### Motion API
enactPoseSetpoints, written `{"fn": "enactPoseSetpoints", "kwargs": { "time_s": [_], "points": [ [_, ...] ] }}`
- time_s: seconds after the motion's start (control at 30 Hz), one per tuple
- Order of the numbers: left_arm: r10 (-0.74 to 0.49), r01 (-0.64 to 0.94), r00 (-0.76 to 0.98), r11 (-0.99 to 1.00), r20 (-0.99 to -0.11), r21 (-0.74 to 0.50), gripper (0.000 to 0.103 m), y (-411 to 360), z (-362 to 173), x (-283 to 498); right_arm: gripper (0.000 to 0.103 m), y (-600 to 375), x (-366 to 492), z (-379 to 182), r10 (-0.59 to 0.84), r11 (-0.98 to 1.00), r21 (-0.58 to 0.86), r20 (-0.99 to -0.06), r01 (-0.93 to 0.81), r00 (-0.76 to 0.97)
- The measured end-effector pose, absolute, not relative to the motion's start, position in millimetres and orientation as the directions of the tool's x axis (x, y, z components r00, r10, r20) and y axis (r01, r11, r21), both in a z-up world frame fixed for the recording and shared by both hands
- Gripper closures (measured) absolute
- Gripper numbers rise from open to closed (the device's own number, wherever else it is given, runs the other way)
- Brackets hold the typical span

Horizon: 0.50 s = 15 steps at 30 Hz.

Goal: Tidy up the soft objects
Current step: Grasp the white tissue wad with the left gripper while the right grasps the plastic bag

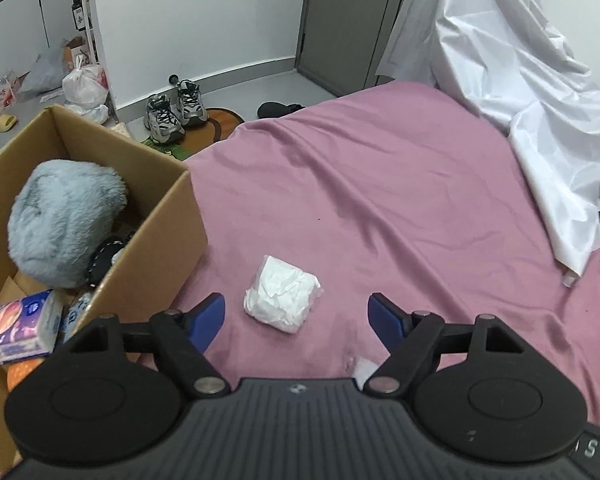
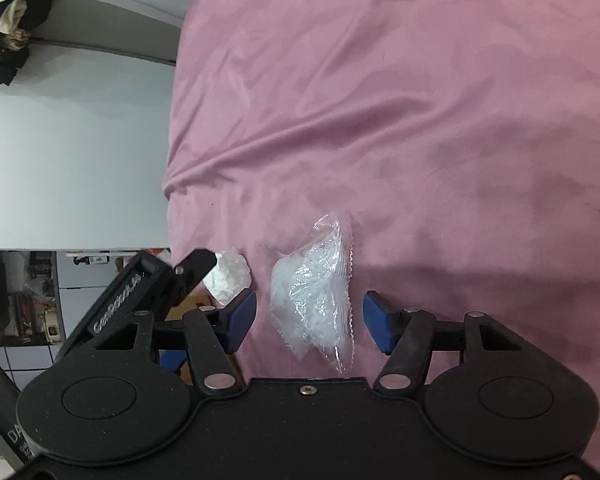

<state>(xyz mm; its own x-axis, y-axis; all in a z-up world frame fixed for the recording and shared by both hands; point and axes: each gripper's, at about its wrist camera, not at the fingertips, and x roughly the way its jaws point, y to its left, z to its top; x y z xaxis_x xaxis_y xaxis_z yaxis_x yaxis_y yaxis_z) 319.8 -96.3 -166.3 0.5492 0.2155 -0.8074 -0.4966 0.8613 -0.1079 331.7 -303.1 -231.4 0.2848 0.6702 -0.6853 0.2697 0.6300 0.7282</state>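
On bed: L view only, box; R only, clear packet; both jaws wide apart.

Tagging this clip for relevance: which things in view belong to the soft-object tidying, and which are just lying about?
Part of the job:
open brown cardboard box
fluffy grey-blue plush
blue tissue pack
white crumpled tissue bundle in clear wrap
clear plastic bag of white filling

Just lying about:
grey sneakers
white plastic bag
white sheet

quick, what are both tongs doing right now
Left tongs: open, empty, above the white wad on the bed.
Right tongs: open around the clear bag, not yet closed on it.
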Motion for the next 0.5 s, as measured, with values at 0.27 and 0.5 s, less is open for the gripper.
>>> {"fn": "enactPoseSetpoints", "kwargs": {
  "time_s": [0.27, 0.5],
  "points": [
    [0.223, -0.511, 0.522, 0.855, -0.823, -0.093, 0.025, -88.1, -188.6, 334.8, 0.057, -296.0, 340.5, -239.5, 0.666, 0.641, 0.722, -0.691, 0.260, 0.280],
    [0.211, -0.506, 0.513, 0.857, -0.832, -0.094, 0.025, -85.9, -201.0, 340.9, 0.073, -299.6, 344.2, -235.6, 0.658, 0.629, 0.744, -0.663, 0.225, 0.357]
  ]
}}
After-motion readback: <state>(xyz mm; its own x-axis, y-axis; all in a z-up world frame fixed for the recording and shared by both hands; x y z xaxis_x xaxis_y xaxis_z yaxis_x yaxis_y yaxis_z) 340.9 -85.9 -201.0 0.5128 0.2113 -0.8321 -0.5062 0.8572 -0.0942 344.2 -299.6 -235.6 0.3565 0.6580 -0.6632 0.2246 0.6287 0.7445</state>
